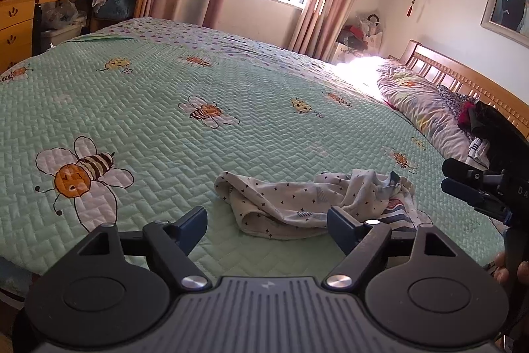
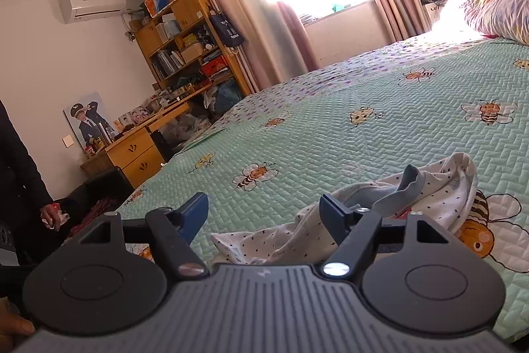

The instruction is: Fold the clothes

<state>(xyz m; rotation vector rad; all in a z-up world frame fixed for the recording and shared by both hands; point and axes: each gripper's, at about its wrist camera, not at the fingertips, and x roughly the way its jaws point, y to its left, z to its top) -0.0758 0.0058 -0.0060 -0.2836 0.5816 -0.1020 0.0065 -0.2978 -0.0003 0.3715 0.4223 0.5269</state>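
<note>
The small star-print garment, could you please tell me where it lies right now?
The star-print garment lies crumpled on the green bee quilt near the bed's front edge, just ahead of both open tools, beside a large printed bee.

Garment's (image 2: 330,237) near edge behind the right tool (image 2: 264,214).

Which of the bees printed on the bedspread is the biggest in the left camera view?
The orange-faced bee at near left, beside the crumpled garment; the rest are smaller, farther up.

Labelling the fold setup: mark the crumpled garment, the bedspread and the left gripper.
crumpled garment (image 1: 291,200), left wrist view, on its star-print middle.
bedspread (image 1: 231,62), left wrist view, on bare green quilting.
left gripper (image 1: 266,229), left wrist view, midway between its open fingertips.
</note>
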